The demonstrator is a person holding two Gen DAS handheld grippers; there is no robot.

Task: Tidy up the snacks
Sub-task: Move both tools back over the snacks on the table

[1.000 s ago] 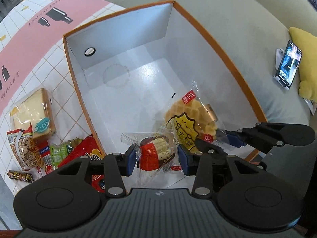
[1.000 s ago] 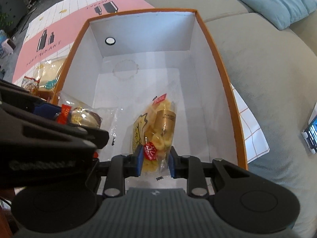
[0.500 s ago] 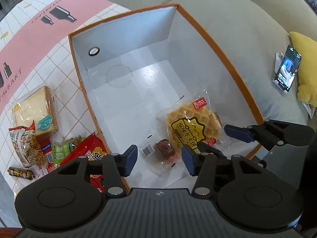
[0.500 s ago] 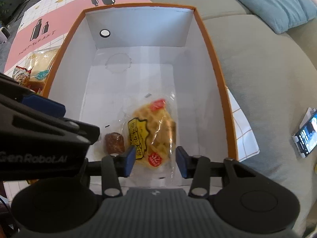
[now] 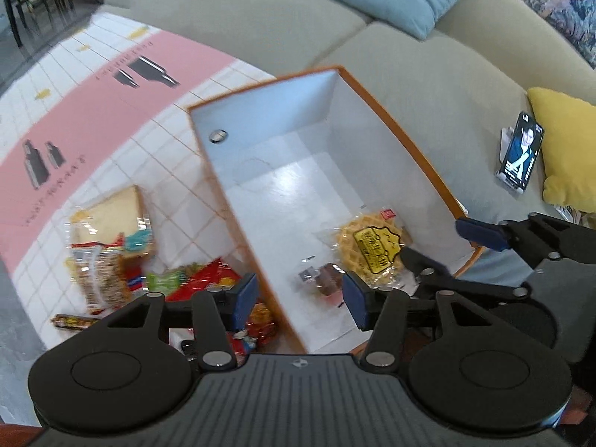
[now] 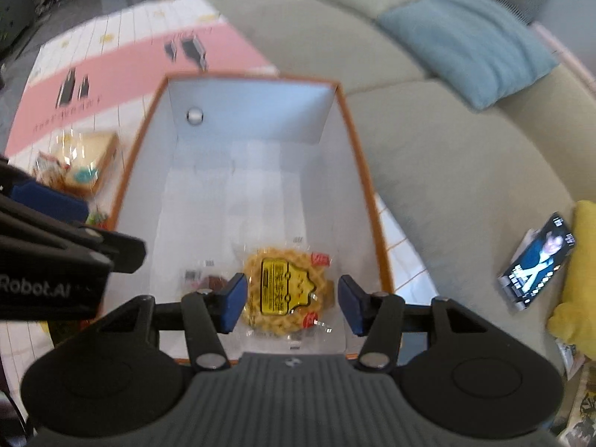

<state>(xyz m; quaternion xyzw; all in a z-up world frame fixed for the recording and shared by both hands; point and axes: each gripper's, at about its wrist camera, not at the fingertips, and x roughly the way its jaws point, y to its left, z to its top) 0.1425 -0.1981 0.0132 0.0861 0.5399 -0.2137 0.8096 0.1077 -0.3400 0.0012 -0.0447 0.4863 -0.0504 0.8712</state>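
Low centre of the left wrist view: left gripper [image 5: 300, 296], blue-padded jaws spread wide, nothing between the pads, poised above the orange rim of the tall white-lined cardboard box [image 5: 387, 119]. Right gripper [image 6: 292, 303] at lower centre of the right wrist view, jaws apart, having just been opening, clear of the snack seen between them on the floor below.

On the white box floor, toward the near end: round yellow waffle in a clear wrapper with a yellow label [image 6: 288, 287], flat, label up. Just beside it, to its left in both views: small brown cake in a clear wrapper [image 5: 324, 273], partly hidden behind the left pad in the right wrist view. Far end of the box bare, a round hole [image 5: 218, 135] in the far wall.

Outside the box, lower left of the left wrist view, on the white-gridded cloth with a pink band [image 5: 111, 89]: sliced bread in a clear bag [image 5: 111, 219], a striped brown-and-red snack pack [image 5: 100, 272] touching it, a green packet [image 5: 164, 281], a red foil bag [image 5: 212, 273] against the box wall, a small dark stick-shaped packet [image 5: 72, 321] lowest.

Right side: grey-green sofa [image 5: 447, 70], light blue cushion [image 6: 465, 41], yellow cushion [image 5: 566, 149], and a lit smartphone on a stand [image 5: 519, 154] leaning beside the yellow cushion.
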